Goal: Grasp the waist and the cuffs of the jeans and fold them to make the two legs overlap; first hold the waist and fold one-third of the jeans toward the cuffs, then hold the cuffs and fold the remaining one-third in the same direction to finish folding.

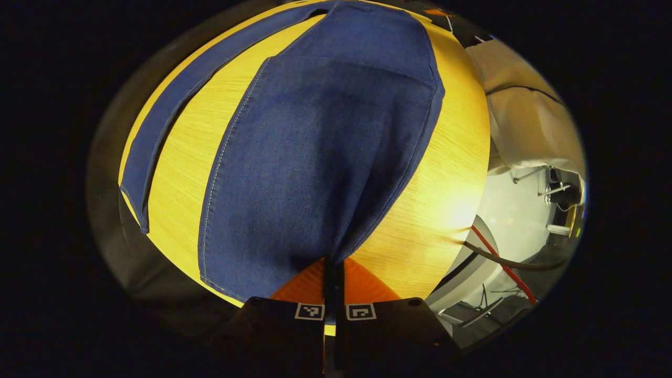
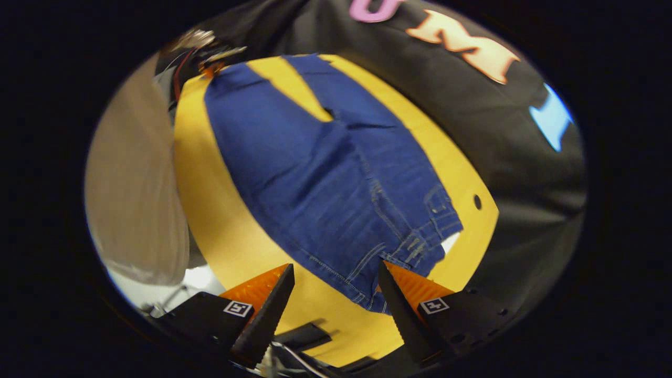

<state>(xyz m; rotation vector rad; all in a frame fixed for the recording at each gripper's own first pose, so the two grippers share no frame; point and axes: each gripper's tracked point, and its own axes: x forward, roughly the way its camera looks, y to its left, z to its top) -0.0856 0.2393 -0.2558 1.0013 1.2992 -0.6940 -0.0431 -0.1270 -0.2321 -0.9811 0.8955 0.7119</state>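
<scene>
The jeans (image 1: 320,157) were laid flat on the yellow table (image 1: 441,199). In the left gripper view, one leg was seen big and close, and the other leg (image 1: 157,131) was spread off to the side, with bare table between them. The left gripper (image 1: 334,273) was closed tight, and the edge of the near leg's cuff was pinched between its two fingers. The cloth was pulled up into a point where it was held.

In the right gripper view, the jeans (image 2: 336,178) were seen from the waist end. The waist (image 2: 415,247) was nearest, and the two legs ran away toward the far end of the table (image 2: 220,231). The right gripper (image 2: 336,281) was held wide open. The waist corner was lying between its fingers, but it was not squeezed. One finger (image 2: 394,294) was just at the edge of the waist; the other finger (image 2: 275,294) was over bare table. A small dark hole (image 2: 477,201) was seen in the table near the waist.
</scene>
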